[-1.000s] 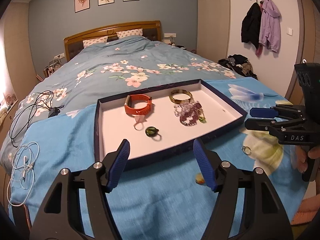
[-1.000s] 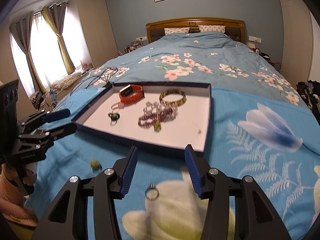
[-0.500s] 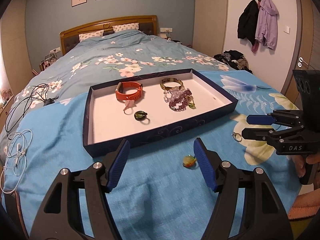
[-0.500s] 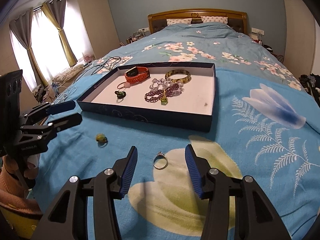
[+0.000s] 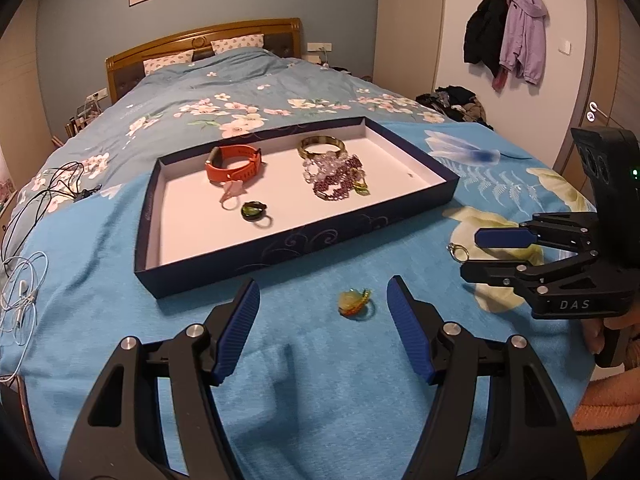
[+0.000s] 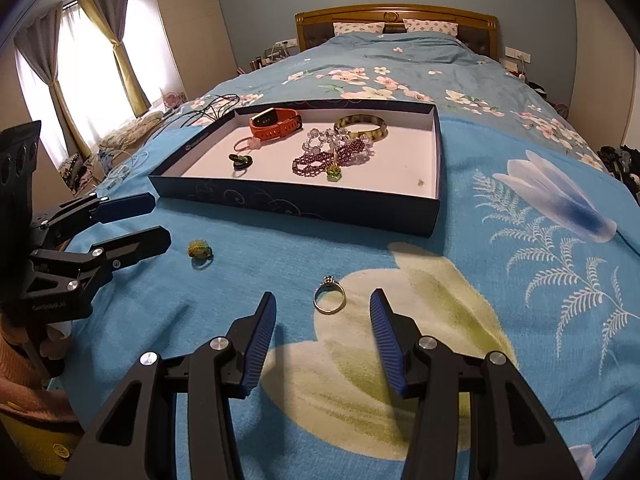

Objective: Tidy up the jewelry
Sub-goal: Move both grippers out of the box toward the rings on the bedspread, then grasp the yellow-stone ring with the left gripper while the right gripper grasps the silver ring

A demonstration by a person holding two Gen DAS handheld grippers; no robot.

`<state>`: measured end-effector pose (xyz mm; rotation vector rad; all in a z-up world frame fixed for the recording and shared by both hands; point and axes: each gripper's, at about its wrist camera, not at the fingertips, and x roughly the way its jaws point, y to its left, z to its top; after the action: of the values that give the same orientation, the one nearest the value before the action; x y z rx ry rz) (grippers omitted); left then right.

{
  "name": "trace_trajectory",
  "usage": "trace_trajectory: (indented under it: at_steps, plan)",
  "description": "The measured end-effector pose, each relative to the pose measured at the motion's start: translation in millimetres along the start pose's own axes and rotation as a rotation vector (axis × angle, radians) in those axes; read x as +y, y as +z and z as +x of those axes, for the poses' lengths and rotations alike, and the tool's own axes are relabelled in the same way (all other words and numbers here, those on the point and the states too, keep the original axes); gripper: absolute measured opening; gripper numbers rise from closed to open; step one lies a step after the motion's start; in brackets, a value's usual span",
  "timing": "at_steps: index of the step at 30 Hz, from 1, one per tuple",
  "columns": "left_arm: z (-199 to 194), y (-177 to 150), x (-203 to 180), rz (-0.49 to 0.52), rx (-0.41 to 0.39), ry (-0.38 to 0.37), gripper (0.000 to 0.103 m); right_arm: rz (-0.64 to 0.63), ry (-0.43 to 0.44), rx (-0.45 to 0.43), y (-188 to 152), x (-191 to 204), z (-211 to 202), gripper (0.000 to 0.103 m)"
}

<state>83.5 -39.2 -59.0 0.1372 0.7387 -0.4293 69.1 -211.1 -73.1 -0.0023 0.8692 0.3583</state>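
A dark blue tray (image 5: pixel 224 270) (image 6: pixel 296 204) lies on the bed. It holds an orange watch band (image 5: pixel 234 164), a bangle (image 5: pixel 322 146), purple and clear bead bracelets (image 5: pixel 336 178) and a dark green ring (image 5: pixel 254 211). A yellow-green ring (image 5: pixel 354 300) (image 6: pixel 199 249) lies on the blanket in front of the tray, just ahead of my open left gripper (image 5: pixel 322 296) (image 6: pixel 154 222). A silver ring (image 6: pixel 329 298) (image 5: pixel 457 251) lies just ahead of my open right gripper (image 6: pixel 322 312) (image 5: pixel 472 254). Both grippers are empty.
White earphones (image 5: pixel 20 300) and black cables (image 5: pixel 44 196) lie on the bed's left side. The blue floral blanket (image 6: pixel 520 240) stretches to the wooden headboard (image 5: pixel 200 42). Coats (image 5: pixel 504 36) hang on the right wall.
Both grippers have pulled back and lowered toward the blanket. The yellow-green ring now lies between the left fingers' line, and the silver ring sits nearer the right fingers.
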Motion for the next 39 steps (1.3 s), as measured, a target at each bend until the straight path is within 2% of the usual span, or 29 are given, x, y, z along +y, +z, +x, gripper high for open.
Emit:
trace_trajectory:
  at_steps: [14, 18, 21, 31, 37, 39]
  plan:
    - [30.8, 1.4, -10.8, -0.005, 0.117, -0.084, 0.042, 0.004, 0.006, 0.003, 0.2, 0.0, 1.1, 0.047]
    - [37.8, 0.0, -8.6, -0.027, 0.147, -0.101, 0.024, 0.005, 0.009, 0.005, 0.2, 0.2, 2.0, 0.047]
    - [38.6, -0.5, -6.3, -0.039, 0.148, -0.112, 0.018, 0.005, 0.009, 0.006, 0.9, 0.3, 2.5, 0.047]
    - [35.3, -0.6, -5.1, -0.047, 0.131, -0.102, 0.017, -0.017, -0.025, 0.026, 4.8, 5.4, 7.1, 0.045]
    - [31.9, -0.7, -3.8, -0.049, 0.120, -0.097, 0.017, -0.036, -0.071, 0.035, 6.0, 9.0, 9.4, 0.037]
    - [31.7, -0.4, -2.9, -0.053, 0.118, -0.097, 0.017, -0.040, -0.093, 0.034, 5.9, 9.8, 9.5, 0.030]
